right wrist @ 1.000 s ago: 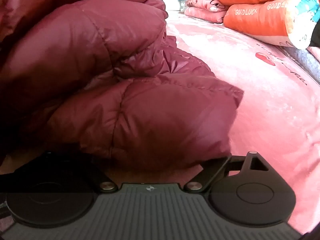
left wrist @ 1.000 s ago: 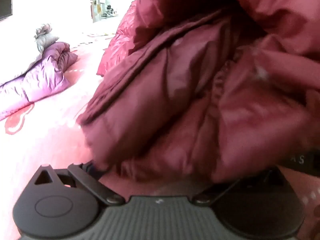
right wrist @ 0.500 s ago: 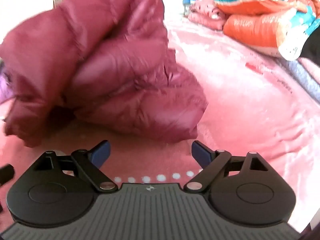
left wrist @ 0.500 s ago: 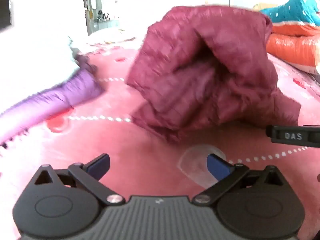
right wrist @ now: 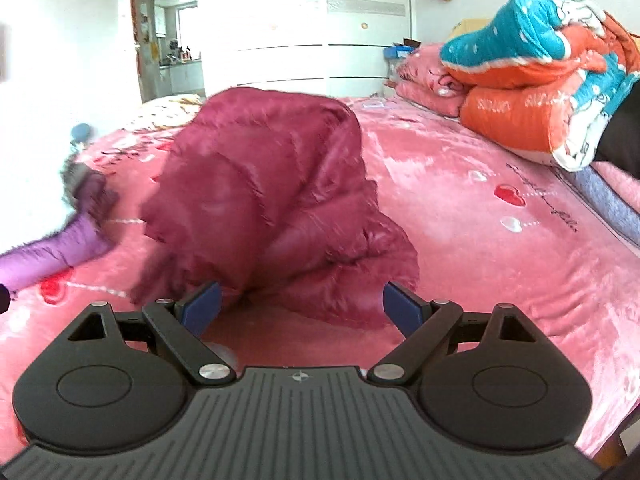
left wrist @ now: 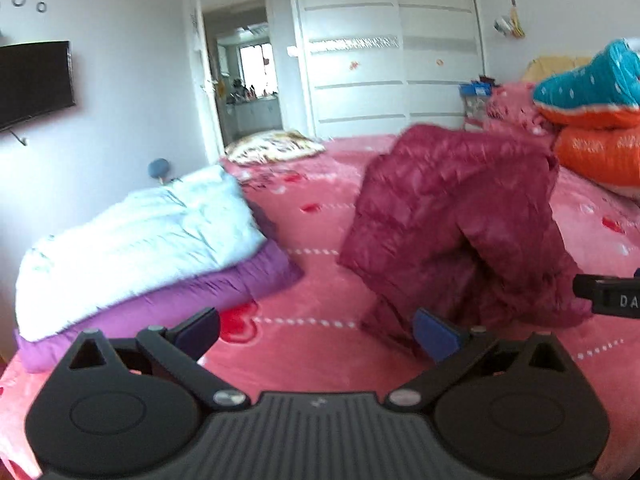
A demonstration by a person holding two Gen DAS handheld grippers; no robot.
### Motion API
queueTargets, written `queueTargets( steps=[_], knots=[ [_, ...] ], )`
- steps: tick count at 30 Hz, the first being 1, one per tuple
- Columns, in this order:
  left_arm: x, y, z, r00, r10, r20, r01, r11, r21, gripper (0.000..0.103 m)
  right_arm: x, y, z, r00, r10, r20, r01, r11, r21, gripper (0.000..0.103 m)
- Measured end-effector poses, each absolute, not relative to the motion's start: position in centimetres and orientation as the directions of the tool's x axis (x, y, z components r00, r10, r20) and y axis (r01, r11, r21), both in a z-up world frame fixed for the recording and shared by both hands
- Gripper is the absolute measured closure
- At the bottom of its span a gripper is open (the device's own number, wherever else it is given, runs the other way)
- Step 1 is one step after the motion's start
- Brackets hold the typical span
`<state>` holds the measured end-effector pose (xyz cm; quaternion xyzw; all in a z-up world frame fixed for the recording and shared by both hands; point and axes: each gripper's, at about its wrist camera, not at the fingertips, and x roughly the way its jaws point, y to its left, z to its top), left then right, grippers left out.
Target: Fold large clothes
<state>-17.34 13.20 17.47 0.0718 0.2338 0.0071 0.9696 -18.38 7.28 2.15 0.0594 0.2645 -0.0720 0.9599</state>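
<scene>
A dark red puffer jacket [left wrist: 460, 216] lies in a rumpled heap on the pink bed cover [left wrist: 312, 344]; the right wrist view shows the same jacket [right wrist: 272, 200] in the middle of the bed. My left gripper [left wrist: 316, 334] is open and empty, pulled back from the jacket, whose near edge lies by the right blue pad. My right gripper [right wrist: 300, 306] is open too, with nothing held; the jacket's hem sits just beyond its fingertips. The right tool's black body [left wrist: 608, 296] pokes in at the left view's right edge.
A folded white jacket [left wrist: 140, 236] rests on a folded purple one [left wrist: 160, 304] at the bed's left side. Orange and teal quilts [right wrist: 532, 80] are stacked at the right. A wardrobe [left wrist: 380, 52], a doorway and a wall TV [left wrist: 36, 80] stand behind.
Both grippers let go of the red jacket and drew back and up. The jacket dropped into a heap on the bed and now lies farther away.
</scene>
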Motion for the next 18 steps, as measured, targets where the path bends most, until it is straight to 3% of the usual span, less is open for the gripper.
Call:
queueTargets(
  steps=[18],
  knots=[
    [-19.6, 17.9, 21.9, 0.925, 0.077, -0.373, -0.045, 0.994, 0.095, 0.001, -21.6, 12.6, 7.0, 0.903, -0.054, -0.427, 0.080, 0.996, 0.043, 0.000]
  ],
)
